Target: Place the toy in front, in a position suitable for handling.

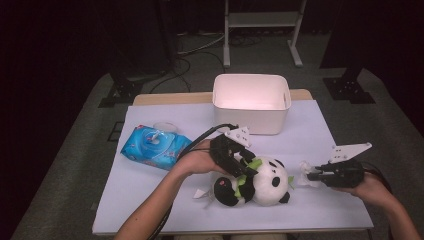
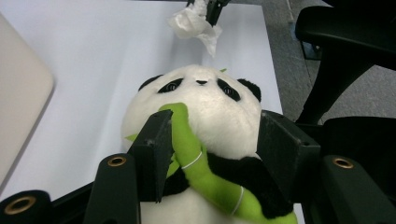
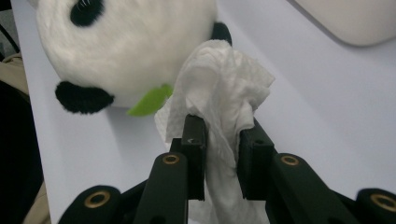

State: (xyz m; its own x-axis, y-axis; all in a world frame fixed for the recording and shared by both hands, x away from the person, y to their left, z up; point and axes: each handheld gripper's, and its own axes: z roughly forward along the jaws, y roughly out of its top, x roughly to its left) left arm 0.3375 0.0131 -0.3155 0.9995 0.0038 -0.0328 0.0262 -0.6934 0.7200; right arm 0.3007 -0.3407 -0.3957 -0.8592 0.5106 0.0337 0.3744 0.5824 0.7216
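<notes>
1. Panda plush (image 1: 267, 182) lies near the desk's (image 1: 320, 135) front edge, a bit right of centre, head toward the right edge, holding a green bamboo stalk (image 2: 196, 156).
2. Left gripper (image 1: 239, 161) sits over the panda's body. Its jaws are set either side of the neck and bamboo stalk, left jaw against the stalk, right jaw beside the head; can't tell if they press.
3. Right gripper (image 1: 311, 176) is near the front right corner, jaws clenched on a crumpled white tissue (image 3: 219, 100), which is just beside the panda's head.
4. Blue wet-wipes pack (image 1: 152, 146) lies toward the left edge, well apart from the panda.
5. White bin (image 1: 251, 102) stands at the back edge, centre, interior bare as far as seen.
6. Small white scrap (image 1: 202, 193) lies on the desk just left of the panda's black legs.
7. Desk covered in a pale lilac sheet, wood showing at the back edge.
8. Room dark; grey carpet, black stand feet and cables, white frame legs (image 1: 262, 30) behind the desk.
</notes>
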